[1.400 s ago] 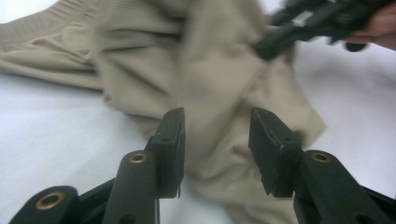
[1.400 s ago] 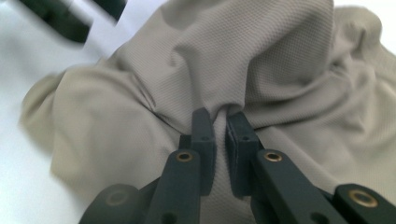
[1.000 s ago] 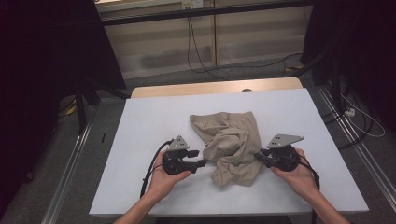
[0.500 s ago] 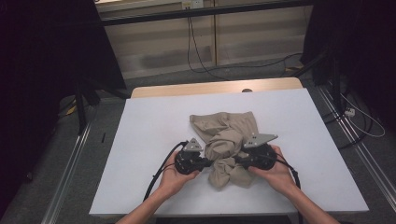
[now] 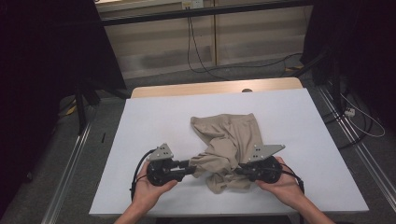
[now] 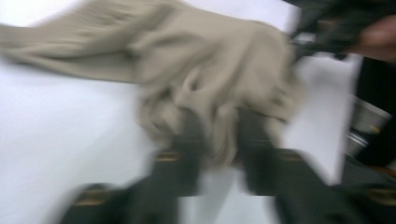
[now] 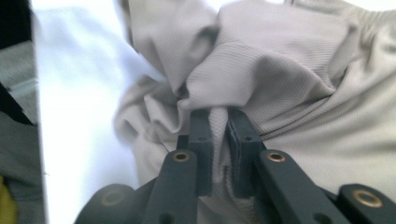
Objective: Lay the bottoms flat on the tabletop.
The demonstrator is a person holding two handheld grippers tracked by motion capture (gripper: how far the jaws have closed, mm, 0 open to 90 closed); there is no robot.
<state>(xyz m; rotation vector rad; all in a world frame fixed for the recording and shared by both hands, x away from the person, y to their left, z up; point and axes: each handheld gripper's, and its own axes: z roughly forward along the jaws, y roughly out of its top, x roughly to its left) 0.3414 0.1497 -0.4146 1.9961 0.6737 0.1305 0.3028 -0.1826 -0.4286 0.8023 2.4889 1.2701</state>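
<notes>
So the left gripper (image 5: 192, 169) sits at the left edge of a crumpled beige cloth (image 5: 229, 149) on the white table (image 5: 154, 121), with the person's left hand (image 5: 152, 186) wrapped around it from below. In the left gripper view it's blurry, but its jaws stand partly apart and have just been opening, with a fold of the cloth (image 6: 205, 93) bunched between them; I can't tell if they actually pinch it. The cloth spreads away from that gripper toward the far side of the table, piled up in the middle.

On the other side, the right gripper (image 5: 238, 171) pokes into the cloth's right edge, right hand (image 5: 285, 184) behind it. Its jaws (image 7: 218, 135) have just been closing and now stand narrow, squeezing a ridge of fabric (image 7: 280, 84) right between the pads. The rest of the cloth bulges just ahead of it.
</notes>
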